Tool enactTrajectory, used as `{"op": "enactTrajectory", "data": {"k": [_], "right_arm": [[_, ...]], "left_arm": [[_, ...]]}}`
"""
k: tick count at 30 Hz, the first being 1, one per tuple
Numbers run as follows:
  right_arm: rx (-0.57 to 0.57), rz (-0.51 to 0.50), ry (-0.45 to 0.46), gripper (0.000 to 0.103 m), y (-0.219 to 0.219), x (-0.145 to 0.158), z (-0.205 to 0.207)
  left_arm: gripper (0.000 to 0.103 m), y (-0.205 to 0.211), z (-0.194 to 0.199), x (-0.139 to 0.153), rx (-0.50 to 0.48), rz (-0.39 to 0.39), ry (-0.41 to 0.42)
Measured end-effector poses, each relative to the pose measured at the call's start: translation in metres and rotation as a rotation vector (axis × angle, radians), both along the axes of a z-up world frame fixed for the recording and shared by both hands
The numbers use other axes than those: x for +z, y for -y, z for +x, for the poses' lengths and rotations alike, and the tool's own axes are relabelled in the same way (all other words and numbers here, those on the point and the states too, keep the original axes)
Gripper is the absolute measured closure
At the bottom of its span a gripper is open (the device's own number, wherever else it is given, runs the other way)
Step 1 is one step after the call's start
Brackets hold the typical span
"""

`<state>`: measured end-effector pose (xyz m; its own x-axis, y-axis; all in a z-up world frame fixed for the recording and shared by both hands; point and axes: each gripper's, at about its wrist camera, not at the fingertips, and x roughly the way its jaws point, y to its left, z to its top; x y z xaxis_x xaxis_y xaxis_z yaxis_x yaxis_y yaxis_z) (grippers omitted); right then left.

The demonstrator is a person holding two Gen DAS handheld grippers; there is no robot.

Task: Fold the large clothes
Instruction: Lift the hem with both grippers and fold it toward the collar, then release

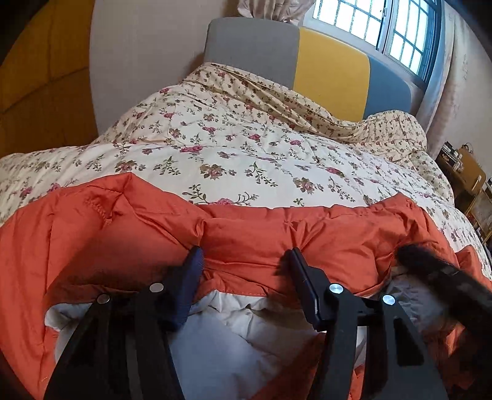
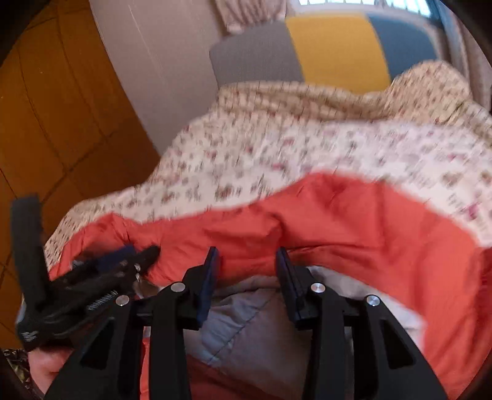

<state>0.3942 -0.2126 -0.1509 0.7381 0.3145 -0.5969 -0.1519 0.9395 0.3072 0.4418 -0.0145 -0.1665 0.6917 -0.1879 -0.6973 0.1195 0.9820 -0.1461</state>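
An orange padded jacket (image 1: 252, 237) with a white and grey lining (image 1: 233, 335) lies on a floral quilt (image 1: 233, 154). My left gripper (image 1: 244, 255) is open, its jaws wide apart over the jacket's folded edge. In the right wrist view the jacket (image 2: 353, 224) lies across the blurred frame with grey lining (image 2: 246, 326) below. My right gripper (image 2: 247, 255) is open above that edge. The left gripper (image 2: 123, 261) shows at the left there. The dark tip of the right gripper (image 1: 430, 264) shows at the right of the left wrist view.
The bed's headboard (image 1: 332, 67) has grey, yellow and blue panels under a barred window (image 1: 384, 27). A wooden floor (image 2: 61, 123) lies to the left of the bed. A wooden side cabinet (image 1: 467, 175) with small items stands at the right.
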Motion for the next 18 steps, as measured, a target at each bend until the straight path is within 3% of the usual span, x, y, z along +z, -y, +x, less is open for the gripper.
{"op": "enactTrajectory", "data": {"k": [2, 5, 8, 11, 13, 16, 18], "right_arm": [[-0.037, -0.021, 0.022, 0.06, 0.004, 0.003, -0.001], [-0.047, -0.041, -0.094, 0.06, 0.003, -0.022, 0.019], [-0.052, -0.126, -0.103, 0.059, -0.011, -0.025, 0.026], [-0.047, -0.119, -0.108, 0.058, -0.009, -0.025, 0.028], [-0.051, -0.084, -0.106, 0.058, -0.002, -0.018, 0.022], [-0.043, -0.033, -0.062, 0.038, 0.004, -0.002, -0.006], [-0.035, -0.049, -0.047, 0.037, 0.004, 0.009, -0.031]], "left_arm": [[0.045, 0.0, 0.0, 0.0, 0.0, 0.012, -0.001], [0.045, -0.001, 0.001, 0.0, -0.001, 0.013, -0.003], [0.045, 0.0, 0.001, 0.0, 0.0, 0.02, -0.005], [0.044, 0.001, 0.0, 0.001, -0.002, 0.025, -0.009], [0.038, 0.0, -0.002, 0.006, -0.016, 0.012, -0.009], [0.017, -0.001, -0.017, 0.017, -0.053, -0.025, 0.013], [0.007, -0.007, -0.036, 0.026, -0.02, -0.014, 0.052]]}}
